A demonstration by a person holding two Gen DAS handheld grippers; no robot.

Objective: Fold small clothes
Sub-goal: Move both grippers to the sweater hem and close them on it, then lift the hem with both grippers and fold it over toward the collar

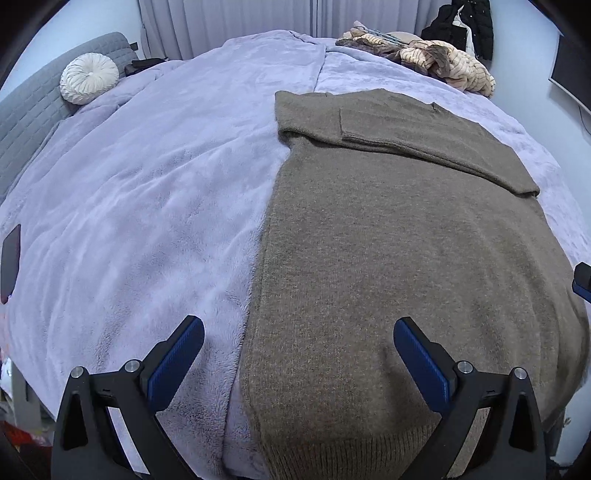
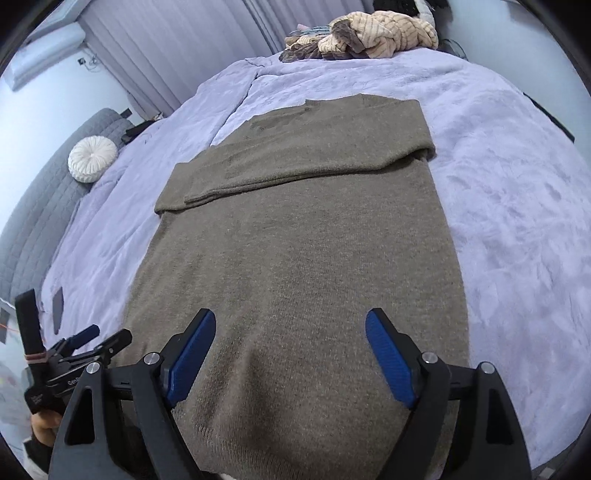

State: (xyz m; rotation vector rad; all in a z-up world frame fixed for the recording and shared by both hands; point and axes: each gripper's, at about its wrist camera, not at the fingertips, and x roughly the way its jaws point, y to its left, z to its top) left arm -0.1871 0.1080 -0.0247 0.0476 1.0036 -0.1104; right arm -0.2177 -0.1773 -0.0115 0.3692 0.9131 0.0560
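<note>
Sweater [image 1: 406, 240], brown knit, flat on bed [image 1: 147, 221]; long axis runs from ribbed hem at near edge away toward curtains. Sleeves folded across far part of body. No readable writing on sweater. Left claw [image 1: 299, 354] wide apart over sweater's left edge, gripping nothing. Right claw [image 2: 290, 354] apart above hem area, empty. Clothes pile [image 2: 365, 35] at far end.

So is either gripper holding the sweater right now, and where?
Nothing is held. The left gripper and right gripper both stand open above the sweater's near hem end, pads clear of the knit.
</note>
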